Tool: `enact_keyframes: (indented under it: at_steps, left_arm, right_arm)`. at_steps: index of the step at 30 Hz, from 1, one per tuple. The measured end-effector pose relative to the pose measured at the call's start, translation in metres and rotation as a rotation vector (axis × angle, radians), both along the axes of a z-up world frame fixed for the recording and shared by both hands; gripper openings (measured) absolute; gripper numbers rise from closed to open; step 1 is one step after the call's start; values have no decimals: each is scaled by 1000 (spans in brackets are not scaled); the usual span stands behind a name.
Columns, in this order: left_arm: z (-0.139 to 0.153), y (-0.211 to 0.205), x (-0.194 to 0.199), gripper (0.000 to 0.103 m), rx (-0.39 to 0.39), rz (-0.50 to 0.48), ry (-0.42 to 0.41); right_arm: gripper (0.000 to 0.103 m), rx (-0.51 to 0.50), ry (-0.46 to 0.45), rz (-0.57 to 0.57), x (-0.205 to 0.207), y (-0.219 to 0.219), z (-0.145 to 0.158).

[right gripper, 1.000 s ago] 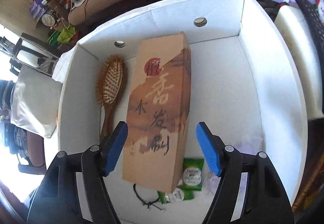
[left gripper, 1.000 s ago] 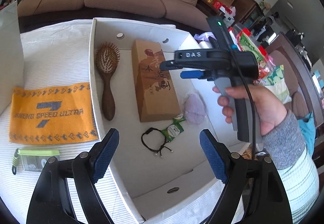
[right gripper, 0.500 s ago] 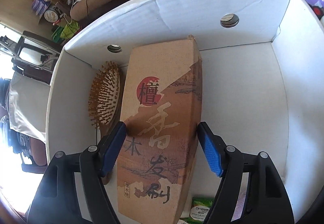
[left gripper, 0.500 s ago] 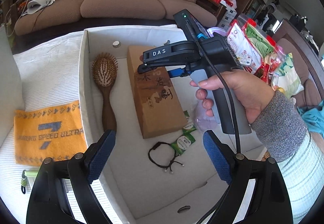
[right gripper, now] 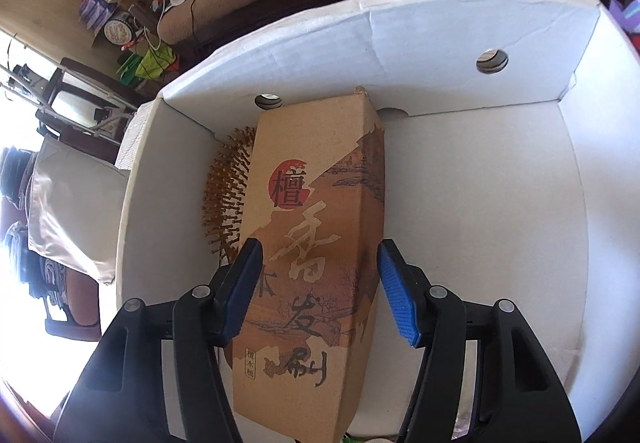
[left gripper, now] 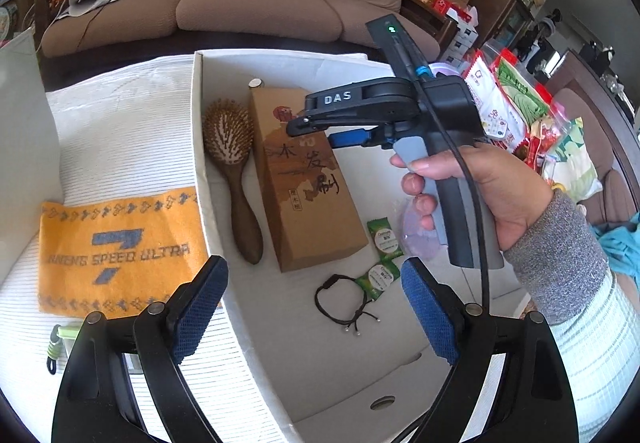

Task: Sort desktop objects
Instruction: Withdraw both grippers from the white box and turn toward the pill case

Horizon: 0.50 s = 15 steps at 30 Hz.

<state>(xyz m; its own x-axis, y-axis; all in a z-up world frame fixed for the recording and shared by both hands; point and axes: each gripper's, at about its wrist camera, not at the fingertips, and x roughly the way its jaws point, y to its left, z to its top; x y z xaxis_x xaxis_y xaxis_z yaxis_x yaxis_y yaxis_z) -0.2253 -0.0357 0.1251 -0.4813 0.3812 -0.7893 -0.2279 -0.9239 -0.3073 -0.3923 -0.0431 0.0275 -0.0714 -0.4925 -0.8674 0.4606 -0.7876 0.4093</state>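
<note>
Right gripper [right gripper: 318, 291] straddles the brown cardboard comb box [right gripper: 316, 255] at mid-frame of the right wrist view. Its jaws have just been closing with the box between them. The left pad looks to meet the box's side and the right pad sits just beside the other edge; firm contact cannot be confirmed from this angle. Left gripper [left gripper: 312, 313] is wide open, holding nothing, low in the left wrist view over the near part of the white cardboard tray [left gripper: 197, 147].

Risks: the grip sits on a hollow carton, so squeezing could dent its walls, and an off-centre hold could let the far end sag. The wooden hairbrush [left gripper: 234, 167] lies just beside the box on its left, so the left pad may snag the bristles or drag the brush.

Box lies flat in the tray. Its long axis runs from lower frame toward the far wall at upper centre.
</note>
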Motion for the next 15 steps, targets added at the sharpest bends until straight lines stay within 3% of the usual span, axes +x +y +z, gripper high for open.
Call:
enact_keyframes:
  at_steps: [5, 8, 12, 15]
  left_arm:
    - [7, -14, 14, 91, 24, 26, 7]
    - [12, -30, 33, 91, 32, 47, 33]
    - [12, -68, 68, 96, 34, 105, 62]
    - [5, -106, 91, 99, -7, 184, 70]
  right_arm:
    - [57, 46, 86, 45, 36, 29, 38]
    - [65, 60, 152, 94, 71, 51, 65]
    - [81, -9, 250, 153, 130, 70, 105]
    - [81, -66, 300, 204, 176, 74, 131]
